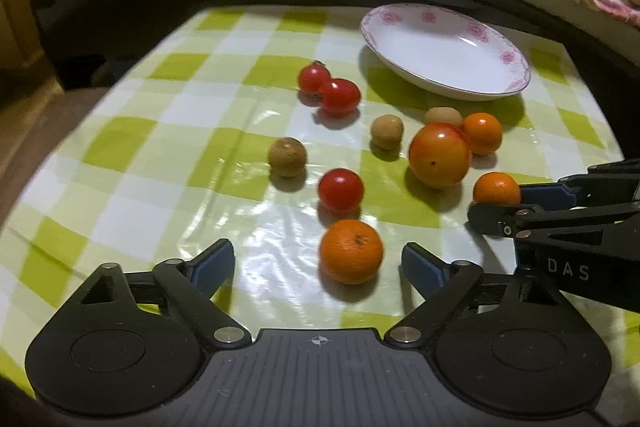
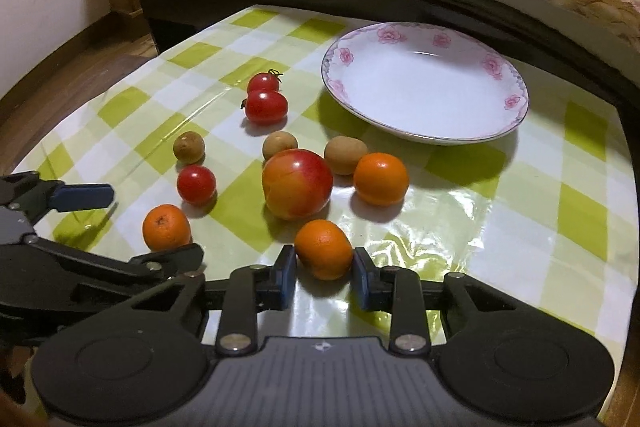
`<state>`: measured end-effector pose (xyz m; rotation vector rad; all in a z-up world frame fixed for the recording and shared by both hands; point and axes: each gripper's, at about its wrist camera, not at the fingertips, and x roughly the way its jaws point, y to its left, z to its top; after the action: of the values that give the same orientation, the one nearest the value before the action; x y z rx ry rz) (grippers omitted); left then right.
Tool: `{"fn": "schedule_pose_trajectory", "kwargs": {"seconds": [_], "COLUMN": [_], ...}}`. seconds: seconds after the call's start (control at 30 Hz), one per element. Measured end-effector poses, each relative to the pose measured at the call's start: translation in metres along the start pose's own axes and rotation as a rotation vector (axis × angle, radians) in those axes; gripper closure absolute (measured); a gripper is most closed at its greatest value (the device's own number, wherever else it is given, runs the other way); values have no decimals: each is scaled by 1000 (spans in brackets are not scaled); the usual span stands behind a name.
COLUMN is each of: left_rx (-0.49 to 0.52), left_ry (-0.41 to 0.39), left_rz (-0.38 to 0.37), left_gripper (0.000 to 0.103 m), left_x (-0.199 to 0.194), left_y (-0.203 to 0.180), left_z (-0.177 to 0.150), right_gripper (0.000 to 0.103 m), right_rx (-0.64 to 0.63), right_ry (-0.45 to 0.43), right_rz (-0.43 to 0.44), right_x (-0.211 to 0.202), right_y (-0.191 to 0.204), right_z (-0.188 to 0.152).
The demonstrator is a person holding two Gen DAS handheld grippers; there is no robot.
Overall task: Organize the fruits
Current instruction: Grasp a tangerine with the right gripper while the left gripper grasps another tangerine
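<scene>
The right tool (image 2: 324, 273) has its blue-padded fingers closed against both sides of a small, dimpled mandarin (image 2: 323, 249) that rests on the worktop (image 2: 500, 227). The left tool (image 1: 318, 261) stands spread wide, a second round mandarin (image 1: 351, 251) lying between its fingers without touching either pad.

Taking the large glossy red-orange tomato (image 2: 297, 183) as the landmark: the clamped mandarin sits just in front of it, a third mandarin (image 2: 381, 179) just to its right, and three dull, rough brown longans (image 2: 346, 155) behind and to its left. Smooth red cherry tomatoes (image 2: 266, 106) lie farther back on the left. The shallow white porcelain plate (image 2: 516, 83), rimmed with pink roses, is behind on the right. A shiny green-and-white checked plastic cloth covers the worktop.
</scene>
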<state>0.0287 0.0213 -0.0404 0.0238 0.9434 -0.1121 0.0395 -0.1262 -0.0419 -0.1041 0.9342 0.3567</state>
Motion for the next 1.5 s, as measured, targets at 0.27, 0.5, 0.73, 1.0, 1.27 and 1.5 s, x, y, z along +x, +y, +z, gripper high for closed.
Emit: {"fn": "schedule_pose_trajectory", "kwargs": {"seconds": [0.27,0.5,0.73,1.0,1.27,1.5], "left_rx": [51,67,79,42,19,16], "left_ry": [-23,-24,-16,-7,-38,-52], "left_rz": [19,1,-5,-45,-95,-130], "left_gripper": [34,55,62,63,63,63], "left_x": [0,-3,-5,-7,-12,-2], "left_y": [-8,-11,-15,-13,-21,-29], "left_z": [2,1,0,4,21,44], "right_gripper": [71,71,71,71,71,71], "right_rx": [37,67,66,83,112,139], "right_ry": [-9,-7,-7,-17,-39,-55], "right_rz": [18,21,12,10,16,6], "right_x": [-9,-13,-16,-23,-29,-29], "right_y": [-9,-15,-15,-20,-26,-35], "right_z": [-1,-1,-3,-4,1,10]}}
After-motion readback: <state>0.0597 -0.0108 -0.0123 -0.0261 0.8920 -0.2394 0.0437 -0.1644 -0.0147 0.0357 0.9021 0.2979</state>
